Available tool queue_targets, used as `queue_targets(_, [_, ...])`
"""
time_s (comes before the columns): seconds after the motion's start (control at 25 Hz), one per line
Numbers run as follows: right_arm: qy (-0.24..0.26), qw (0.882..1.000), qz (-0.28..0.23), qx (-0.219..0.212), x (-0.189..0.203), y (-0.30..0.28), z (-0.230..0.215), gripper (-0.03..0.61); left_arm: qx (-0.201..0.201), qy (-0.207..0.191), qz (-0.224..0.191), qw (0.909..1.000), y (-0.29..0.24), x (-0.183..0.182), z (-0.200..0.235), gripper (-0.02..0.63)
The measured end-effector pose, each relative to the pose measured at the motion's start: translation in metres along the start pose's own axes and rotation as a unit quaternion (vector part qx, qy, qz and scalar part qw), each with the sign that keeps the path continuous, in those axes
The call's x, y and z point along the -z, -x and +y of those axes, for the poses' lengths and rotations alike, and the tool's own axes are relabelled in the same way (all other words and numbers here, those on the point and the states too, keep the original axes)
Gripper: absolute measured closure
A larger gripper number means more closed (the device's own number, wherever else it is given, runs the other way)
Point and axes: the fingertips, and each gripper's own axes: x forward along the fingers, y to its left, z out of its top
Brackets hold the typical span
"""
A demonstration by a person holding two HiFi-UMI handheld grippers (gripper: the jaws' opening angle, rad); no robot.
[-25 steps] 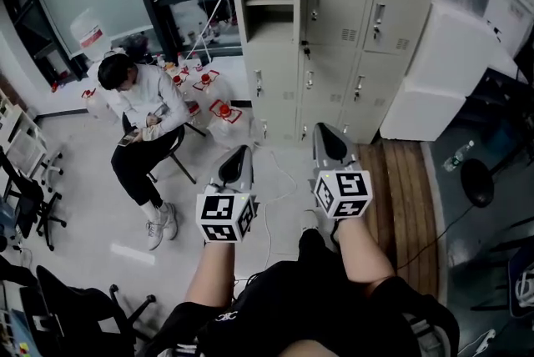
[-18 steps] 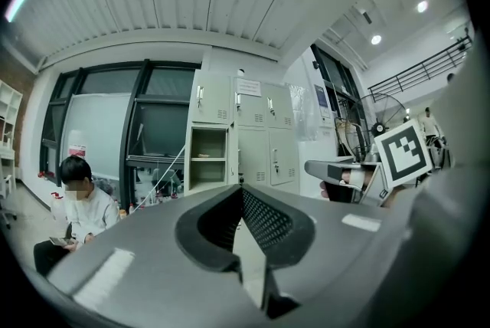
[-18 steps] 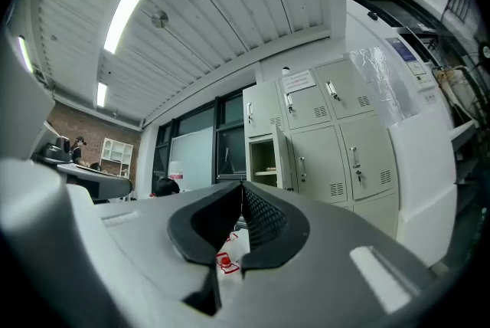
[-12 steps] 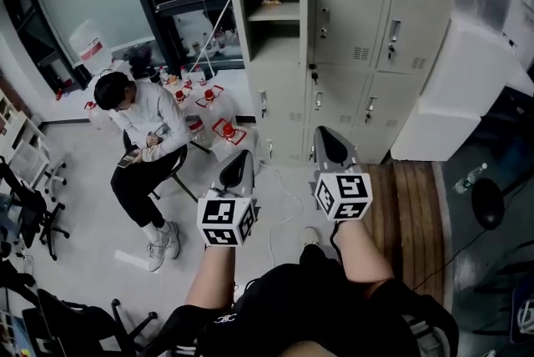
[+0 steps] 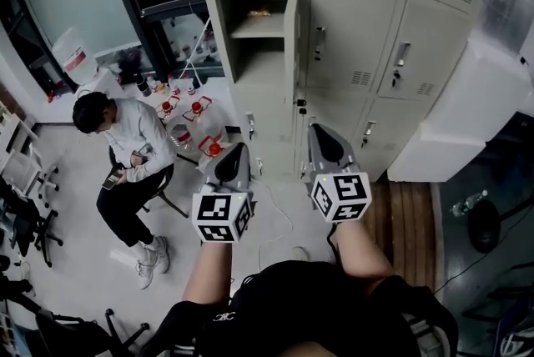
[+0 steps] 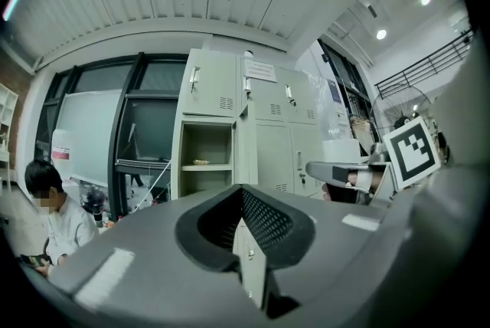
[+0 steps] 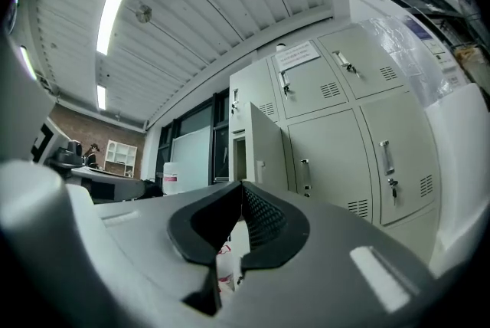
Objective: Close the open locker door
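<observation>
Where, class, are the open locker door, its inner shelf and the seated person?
open locker door (image 5: pixel 293 47), head view, mid panel
shelf (image 5: pixel 257 28), head view, front edge
seated person (image 5: pixel 133 130), head view, white top

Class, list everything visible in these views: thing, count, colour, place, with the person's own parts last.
lockers: one bank, beige, far wall
open locker door: one, beige, upper left compartment, swung outward
shelf: one, beige, inside the open compartment
seated person: one, white top, black trousers, left of lockers
red-capped containers: several, clear, floor beside lockers
white box: one, right of lockers
office chairs: two, black, left edge
left hand-held gripper: one, grey, shut, empty
right hand-held gripper: one, grey, shut, empty
</observation>
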Motion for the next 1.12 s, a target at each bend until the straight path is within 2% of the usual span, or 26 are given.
queue_targets(0.16, [0.001,1.0,0.006,-0.009,0.001,-0.029,-0.023,0.566,-0.004,0.004,0.001,1.0,-0.04,-0.003,0.002,0.614])
queue_targets(0.36, [0.0,1.0,0.009,-0.014,0.004,-0.047,-0.036,0.566,0.003,0.008,0.012,0.9999,-0.065,0.007,0.008,0.614])
queue_targets(0.44, [0.0,1.0,0.005,-0.029,0.004,-0.051,-0.033,0.565,0.006,0.01,0.016,0.9998,-0.073,0.01,0.013,0.614])
queue_targets(0.52, [-0.004,0.998,-0.002,-0.064,0.001,-0.055,-0.025,0.563,0.007,0.013,0.016,0.9998,-0.08,0.008,0.018,0.614])
queue_targets(0.56, [-0.007,0.996,-0.006,-0.085,-0.001,-0.056,-0.02,0.55,0.008,0.012,0.016,0.9998,-0.081,0.007,0.019,0.614])
queue_targets(0.64, [-0.009,0.993,-0.014,-0.119,-0.004,-0.058,-0.012,0.426,0.009,0.011,0.017,0.9998,-0.085,0.008,0.022,0.614])
queue_targets(0.72, [-0.007,0.991,-0.012,-0.136,-0.004,-0.064,-0.011,0.354,0.009,0.012,0.017,0.9997,-0.088,0.009,0.024,0.614])
queue_targets(0.84, [-0.003,0.989,0.003,-0.147,0.0,-0.075,-0.012,0.334,0.004,0.015,0.021,0.9997,-0.089,0.014,0.031,0.614])
queue_targets(1.12, [0.004,0.984,0.034,-0.173,0.011,-0.099,-0.016,0.334,-0.008,0.017,0.03,0.9994,-0.089,0.021,0.045,0.614])
